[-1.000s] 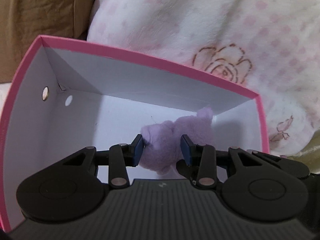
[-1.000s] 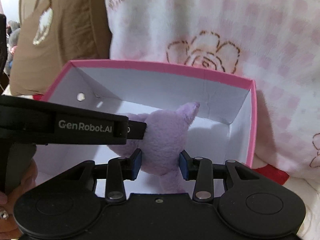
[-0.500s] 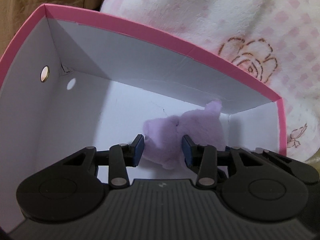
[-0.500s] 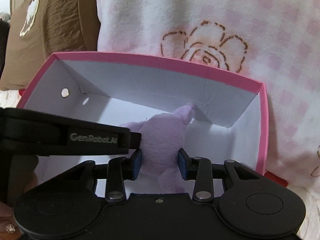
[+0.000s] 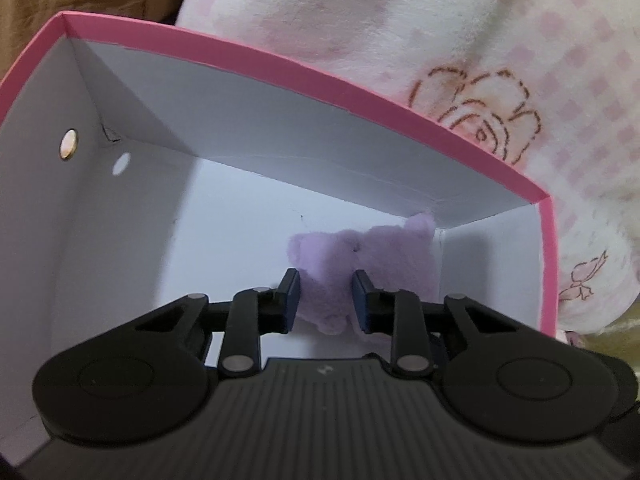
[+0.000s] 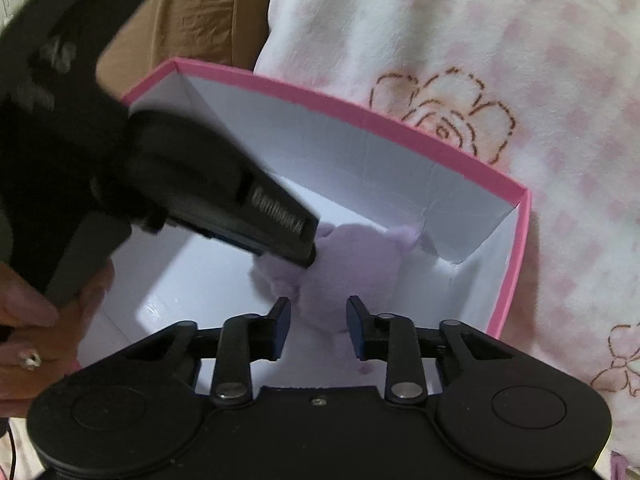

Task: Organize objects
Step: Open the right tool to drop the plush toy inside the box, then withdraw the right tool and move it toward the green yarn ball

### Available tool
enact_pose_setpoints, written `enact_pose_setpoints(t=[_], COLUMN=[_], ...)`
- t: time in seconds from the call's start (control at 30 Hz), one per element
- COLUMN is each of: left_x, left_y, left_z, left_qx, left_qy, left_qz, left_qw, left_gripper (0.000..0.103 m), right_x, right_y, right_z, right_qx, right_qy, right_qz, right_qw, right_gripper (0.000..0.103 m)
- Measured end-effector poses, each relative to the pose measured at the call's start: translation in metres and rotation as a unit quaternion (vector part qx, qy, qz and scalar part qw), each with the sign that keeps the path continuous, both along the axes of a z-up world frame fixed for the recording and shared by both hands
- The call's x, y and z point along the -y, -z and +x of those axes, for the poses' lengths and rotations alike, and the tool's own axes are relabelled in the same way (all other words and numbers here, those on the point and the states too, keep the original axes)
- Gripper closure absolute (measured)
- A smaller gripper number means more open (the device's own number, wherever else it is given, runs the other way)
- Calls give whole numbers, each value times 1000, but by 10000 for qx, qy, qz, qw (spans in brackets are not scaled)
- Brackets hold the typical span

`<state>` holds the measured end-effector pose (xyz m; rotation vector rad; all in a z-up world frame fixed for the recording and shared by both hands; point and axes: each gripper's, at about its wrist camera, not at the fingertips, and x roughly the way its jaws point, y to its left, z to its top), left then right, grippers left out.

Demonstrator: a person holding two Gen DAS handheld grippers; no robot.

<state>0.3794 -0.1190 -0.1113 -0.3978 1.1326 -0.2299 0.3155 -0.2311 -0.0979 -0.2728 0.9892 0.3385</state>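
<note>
Steeply tilted, both claws (image 5: 325,300) (image 6: 318,326) pinch plush (image 6: 352,264).

From my feed, the toy (image 5: 352,256) between the tongs looks like soft fuzzy lilac plush. The box (image 5: 280,136) around it is smooth matt white card with a pink paper rim. Beyond it is fluffy fleece blanket (image 5: 400,20), and the tongs themselves are matt black plastic.
</note>
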Motion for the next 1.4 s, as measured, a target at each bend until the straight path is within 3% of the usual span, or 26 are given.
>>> enact_pose_setpoints(t=[0.17, 0.4, 0.53, 0.63, 0.8, 0.93, 1.13, 1.3, 1.4], left_x=[-7, -13, -23, -24, -39, -59, -65, -52, -48], left_y=[-1, -15, -39, -63, -104, -130, -165, -198, -208], left_z=[4, -13, -39, -46, -74, -102, -150, -183, -199], left_qx=[131, 309, 562, 726, 887, 919, 1166, 1611, 1633], left_qy=[109, 297, 460, 443, 444, 531, 754, 1254, 1453], left_qz=[-69, 35, 265, 137, 249, 46, 412, 1010, 1010], left_qw=[9998, 9991, 9970, 9963, 9948, 9943, 9895, 9737, 9706], left_gripper=[76, 71, 63, 61, 55, 51, 44, 34, 30], right_x=[-9, -9, 4, 6, 18, 38, 46, 44, 41], right_y=[10, -2, -33, -53, -78, -93, -113, -135, -145], right_z=[-3, -10, -42, -67, -90, -103, -142, -167, -178], right_qx=[106, 375, 440, 457, 465, 469, 498, 693, 698], right_qy=[-65, 127, 196, 197, 208, 89, 83, 108, 85], right_qz=[-419, -26, 734, 994, 1049, 1135, 1331, 1367, 1268], right_qw=[9990, 9992, 9961, 9938, 9932, 9924, 9898, 9881, 9894], right_gripper=[87, 87, 80, 77, 74, 59, 50, 41, 39])
